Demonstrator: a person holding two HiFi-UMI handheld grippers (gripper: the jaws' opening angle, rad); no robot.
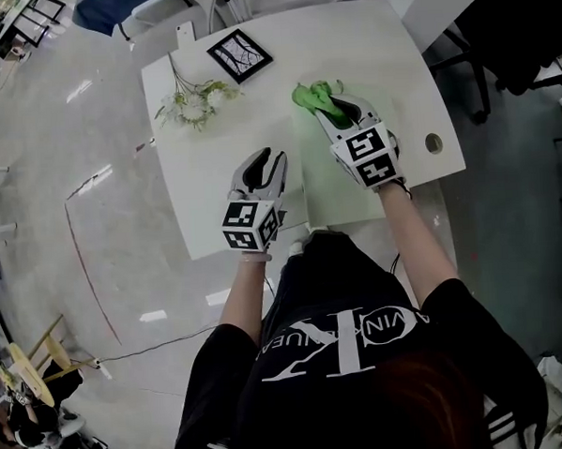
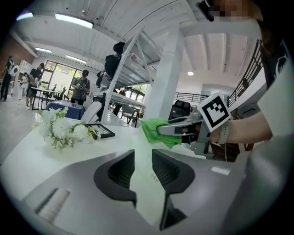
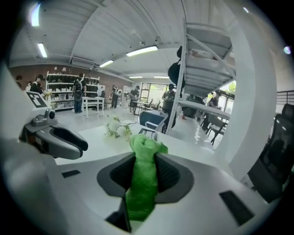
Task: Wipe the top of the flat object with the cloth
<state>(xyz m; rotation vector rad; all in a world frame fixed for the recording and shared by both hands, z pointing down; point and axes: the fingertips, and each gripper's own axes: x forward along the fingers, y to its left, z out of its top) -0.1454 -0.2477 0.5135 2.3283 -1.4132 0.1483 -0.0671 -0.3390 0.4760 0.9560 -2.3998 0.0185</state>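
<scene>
A flat, pale green-white board point(image 1: 330, 184) lies on the white table point(image 1: 205, 199) in front of the person. My right gripper point(image 1: 332, 109) is over the board's far end and is shut on a bunched bright green cloth point(image 1: 313, 96), which sticks out past the fingertips. In the right gripper view the cloth point(image 3: 143, 181) fills the gap between the jaws of the right gripper point(image 3: 144, 170). My left gripper point(image 1: 264, 161) is just left of the board's left edge. Its jaws stand open with nothing between them, as the left gripper view point(image 2: 143, 160) shows. The cloth point(image 2: 150, 132) appears there too.
A bunch of white flowers point(image 1: 192, 103) and a black picture frame point(image 1: 239, 55) lie at the table's far left. A round cable hole point(image 1: 434, 143) sits near the right edge. Chairs and other people stand in the room behind the table.
</scene>
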